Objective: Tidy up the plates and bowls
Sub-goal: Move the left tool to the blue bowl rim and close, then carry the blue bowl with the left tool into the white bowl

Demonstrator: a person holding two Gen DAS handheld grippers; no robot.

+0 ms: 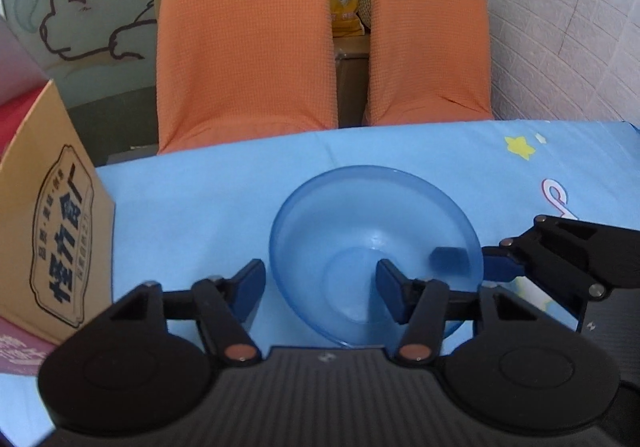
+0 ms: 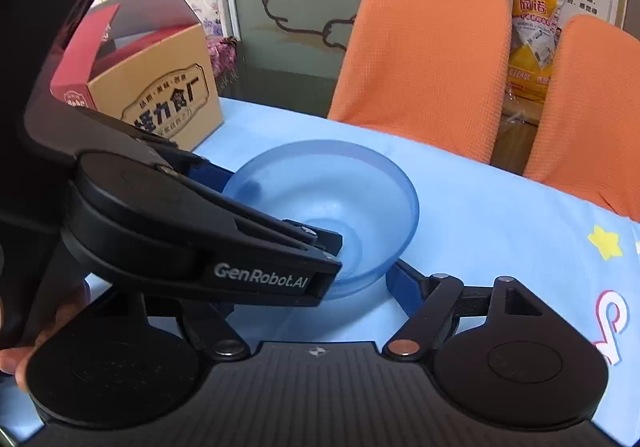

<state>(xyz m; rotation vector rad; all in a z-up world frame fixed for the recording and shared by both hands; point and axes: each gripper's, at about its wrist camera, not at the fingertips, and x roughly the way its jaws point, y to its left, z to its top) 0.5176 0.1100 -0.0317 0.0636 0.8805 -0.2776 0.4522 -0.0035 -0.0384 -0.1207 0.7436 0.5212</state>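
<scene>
Blue cloth with star prints covers the table point(image 1: 192, 207), and two orange chairs point(image 1: 244, 43) stand behind it. One translucent blue bowl point(image 1: 372, 231) sits upright on the cloth, near a cardboard box point(image 1: 52, 227) at the table's left. The left gripper point(image 1: 320, 287) is spread, with its left finger outside the bowl's near-left rim and its right finger inside the bowl. The right gripper point(image 1: 472, 259) straddles the right rim, one pad inside and one outside; whether it pinches the wall or only brackets it, I cannot tell. No plate or second bowl shows, so the organizing looks barely begun: this bowl is not yet stacked or placed anywhere.
</scene>
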